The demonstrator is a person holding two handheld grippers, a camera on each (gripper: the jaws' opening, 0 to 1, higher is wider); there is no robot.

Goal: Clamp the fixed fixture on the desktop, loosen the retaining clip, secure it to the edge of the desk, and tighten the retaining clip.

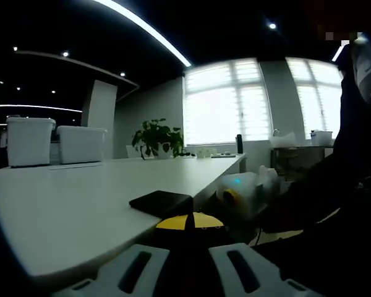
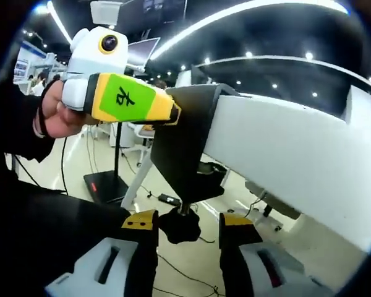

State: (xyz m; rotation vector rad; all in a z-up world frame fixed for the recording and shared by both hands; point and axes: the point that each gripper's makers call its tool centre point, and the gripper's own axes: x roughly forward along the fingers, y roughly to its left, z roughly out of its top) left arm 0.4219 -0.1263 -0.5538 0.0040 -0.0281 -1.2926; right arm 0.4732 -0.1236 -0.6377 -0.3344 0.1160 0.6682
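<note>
A black clamp fixture (image 2: 185, 148) sits on the edge of the white desk (image 2: 284, 154), its top plate (image 1: 161, 203) lying on the desk surface. My left gripper (image 1: 190, 224) has its yellow tips together on the near end of that plate. In the right gripper view it shows as a yellow and green body (image 2: 120, 96) held by a hand, touching the fixture's top. Below the desk edge, the fixture's black screw knob (image 2: 182, 226) hangs between the jaws of my right gripper (image 2: 188, 228), which stand apart around it. The right gripper's white body (image 1: 241, 193) shows beside the desk.
The desk top (image 1: 80, 198) stretches far to the left, with white boxes (image 1: 55, 142) and a potted plant (image 1: 156, 137) at its far end. A person in dark clothes (image 1: 340, 185) stands to the right. A black stand base (image 2: 105, 185) and cables lie on the floor beneath.
</note>
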